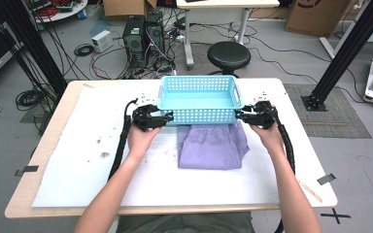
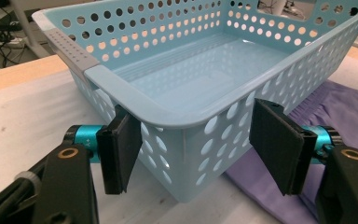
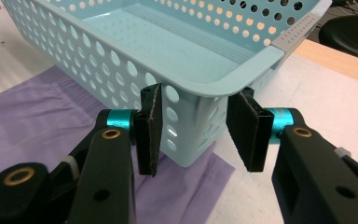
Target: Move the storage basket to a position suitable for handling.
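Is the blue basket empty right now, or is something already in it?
Empty. The blue basket shows only its bare floor in both gripper views. The folded purple cloth lies outside on the table, its far edge under the basket.

Even, bright indoor light from above, shadows faint. The high view looks soft and slightly blurred, perhaps from low resolution. Both gripper views are sharper, with mild glare inside the basket [image 2: 200, 70] floor

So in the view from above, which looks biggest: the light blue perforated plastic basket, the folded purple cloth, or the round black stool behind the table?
Largest to smallest, as seen from above:
1. Light blue perforated plastic basket
2. Folded purple cloth, though the basket partly hides it, so these two are close
3. Round black stool, which stands farther from the camera, so it may look smaller than it is
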Motion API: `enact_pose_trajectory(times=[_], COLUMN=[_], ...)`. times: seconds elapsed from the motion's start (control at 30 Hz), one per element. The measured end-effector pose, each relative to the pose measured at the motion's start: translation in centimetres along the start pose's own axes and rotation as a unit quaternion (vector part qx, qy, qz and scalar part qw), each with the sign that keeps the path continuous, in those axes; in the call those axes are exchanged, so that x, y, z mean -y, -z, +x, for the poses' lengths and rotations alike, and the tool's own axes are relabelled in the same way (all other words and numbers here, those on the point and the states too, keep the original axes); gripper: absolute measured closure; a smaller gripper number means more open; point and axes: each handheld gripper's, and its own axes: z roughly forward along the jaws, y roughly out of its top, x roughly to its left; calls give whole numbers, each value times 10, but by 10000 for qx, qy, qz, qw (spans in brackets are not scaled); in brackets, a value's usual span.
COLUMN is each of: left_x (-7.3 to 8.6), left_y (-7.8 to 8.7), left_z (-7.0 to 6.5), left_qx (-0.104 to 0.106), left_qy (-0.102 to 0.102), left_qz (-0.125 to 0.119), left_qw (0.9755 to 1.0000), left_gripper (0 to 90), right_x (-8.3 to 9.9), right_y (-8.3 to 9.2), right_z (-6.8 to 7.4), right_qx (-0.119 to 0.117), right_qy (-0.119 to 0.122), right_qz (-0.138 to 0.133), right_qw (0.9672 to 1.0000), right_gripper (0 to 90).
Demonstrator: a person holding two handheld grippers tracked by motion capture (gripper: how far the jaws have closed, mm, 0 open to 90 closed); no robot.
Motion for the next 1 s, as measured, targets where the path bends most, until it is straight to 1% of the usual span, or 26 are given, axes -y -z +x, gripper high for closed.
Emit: enact_pose_trajectory(times=[0.1, 0.13, 0.23, 0.27, 0.3, 0.33, 0.4, 0.47, 0.53, 0.57, 0.73, 0.8, 0.87, 0.93, 0.97, 1.0], left_x=[0, 0, 1, 1, 1, 1, 0, 2, 7, 10, 22, 26, 29, 31, 35, 37], left_y=[-2, -4, -5, -5, -4, -3, 1, 6, 14, 16, 28, 33, 37, 39, 43, 44], left_z=[-2, -3, -3, -3, -1, -2, -2, -3, -6, -8, -19, -22, -26, -27, -31, -33], left_qx=[9, 2, 12, 12, 24, -12, -42, -46, -114, -134, -244, -212, -191, -174, -69, -42], left_qy=[-34, -86, -115, -115, -58, -38, -32, -28, -83, -123, -263, -279, -253, -224, -159, -147], left_qz=[-17, -21, -50, -50, -4, 43, 115, 47, -75, -104, -193, -215, -194, -180, -167, -178], left_qw=[10000, 10000, 9999, 9999, 10000, 10000, 9999, 10000, 9999, 9998, 9992, 9992, 9993, 9994, 9997, 9997], left_gripper=[345, 344, 344, 342, 341, 328, 295, 292, 292, 293, 292, 292, 293, 292, 292, 293], right_x=[4, 5, 7, 7, 8, 9, 12, 15, 19, 21, 30, 34, 38, 43, 46, 48], right_y=[1, 2, 3, 3, 4, 4, 8, 13, 18, 21, 33, 36, 40, 43, 45, 46], right_z=[-2, -3, -1, -1, 0, 0, 0, -1, 1, 2, 13, 18, 23, 28, 31, 33], right_qx=[45, 70, 111, 139, 177, 216, 310, 338, 384, 412, 616, 681, 741, 737, 733, 753], right_qy=[-24, -8, 35, 61, 66, 55, -20, -136, -188, -226, -240, -229, -221, -240, -246, -254], right_qz=[13, 5, -8, -6, -2, -18, -83, -191, -299, -313, -515, -574, -634, -708, -708, -703], right_qw=[10000, 10000, 9999, 9999, 9998, 9997, 9995, 9992, 9986, 9984, 9965, 9958, 9950, 9945, 9945, 9944], right_gripper=[572, 572, 555, 523, 507, 486, 417, 406, 373, 369, 352, 350, 346, 346, 346, 345])
